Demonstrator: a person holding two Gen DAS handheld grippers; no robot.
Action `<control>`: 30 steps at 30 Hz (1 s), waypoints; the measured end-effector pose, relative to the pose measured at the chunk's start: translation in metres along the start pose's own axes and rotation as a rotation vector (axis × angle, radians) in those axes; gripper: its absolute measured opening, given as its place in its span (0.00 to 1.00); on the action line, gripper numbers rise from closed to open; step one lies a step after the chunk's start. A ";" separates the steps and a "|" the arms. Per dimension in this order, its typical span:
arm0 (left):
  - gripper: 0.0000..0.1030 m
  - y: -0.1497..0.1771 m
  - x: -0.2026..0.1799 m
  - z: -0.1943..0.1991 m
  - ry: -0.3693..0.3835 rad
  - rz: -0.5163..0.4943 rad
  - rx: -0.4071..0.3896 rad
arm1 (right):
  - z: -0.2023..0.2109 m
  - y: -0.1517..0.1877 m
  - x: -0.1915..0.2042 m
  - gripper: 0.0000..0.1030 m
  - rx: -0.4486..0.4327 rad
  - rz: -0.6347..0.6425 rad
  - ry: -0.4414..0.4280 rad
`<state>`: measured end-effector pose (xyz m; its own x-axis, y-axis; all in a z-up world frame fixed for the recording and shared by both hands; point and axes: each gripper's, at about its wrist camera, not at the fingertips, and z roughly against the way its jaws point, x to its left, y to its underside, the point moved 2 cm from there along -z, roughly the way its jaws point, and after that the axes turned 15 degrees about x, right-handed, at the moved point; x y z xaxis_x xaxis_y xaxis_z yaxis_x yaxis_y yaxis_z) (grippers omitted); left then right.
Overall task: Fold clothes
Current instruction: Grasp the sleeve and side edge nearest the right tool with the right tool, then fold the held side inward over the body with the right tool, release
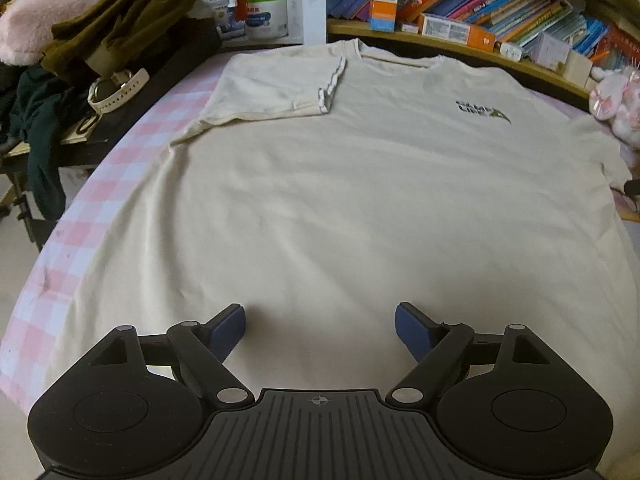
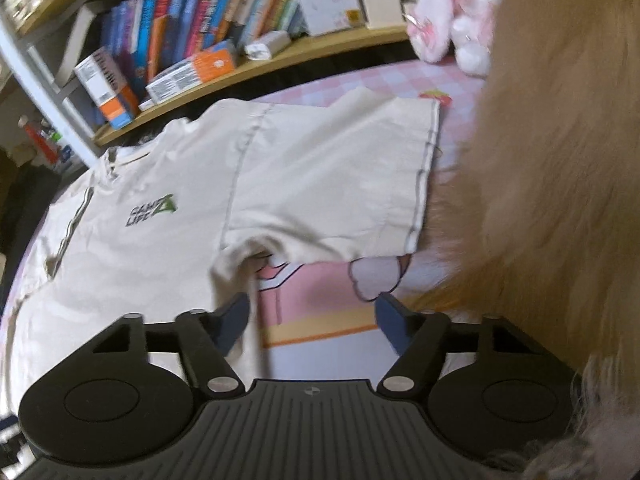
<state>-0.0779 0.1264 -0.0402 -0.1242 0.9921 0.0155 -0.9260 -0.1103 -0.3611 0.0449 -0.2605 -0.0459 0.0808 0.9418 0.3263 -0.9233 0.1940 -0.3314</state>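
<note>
A cream T-shirt [image 1: 340, 184] with a small dark chest logo [image 1: 482, 111] lies flat, front up, on a pink checked bed. Its left sleeve [image 1: 276, 84] is folded in over the chest. My left gripper [image 1: 320, 332] is open and empty, low over the shirt's lower body. In the right wrist view the shirt's other sleeve [image 2: 340, 176] lies spread out flat to the side. My right gripper [image 2: 314, 320] is open and empty, by the shirt's side edge just below that sleeve's underarm.
A bookshelf [image 1: 480, 12] full of books runs along the far edge of the bed. A pile of dark clothes [image 1: 100, 32] and a watch [image 1: 116, 90] sit at the left. A pink plush toy [image 2: 452, 12] lies at the far right. A tan furry thing [image 2: 560, 184] fills the right side.
</note>
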 end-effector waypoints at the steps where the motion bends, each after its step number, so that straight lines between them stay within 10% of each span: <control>1: 0.82 0.001 -0.003 0.001 -0.008 0.003 0.003 | -0.002 -0.003 -0.006 0.57 0.007 -0.025 -0.019; 15: 0.82 0.017 -0.011 0.012 -0.095 0.056 0.032 | -0.018 -0.044 -0.043 0.35 -0.037 -0.339 -0.124; 21: 0.82 0.023 -0.008 0.013 -0.097 0.052 0.035 | -0.021 -0.049 -0.048 0.09 -0.069 -0.430 -0.066; 26: 0.83 0.026 0.004 0.012 -0.088 0.078 0.029 | -0.005 -0.072 -0.007 0.07 -0.146 -0.195 0.064; 30: 0.83 0.026 0.016 0.012 -0.091 0.107 0.028 | -0.006 -0.087 0.080 0.07 -0.160 0.276 0.187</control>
<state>-0.1087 0.1390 -0.0381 -0.2530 0.9654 0.0634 -0.9152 -0.2176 -0.3392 0.1343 -0.2005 0.0034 -0.0823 0.9957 0.0428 -0.8507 -0.0478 -0.5235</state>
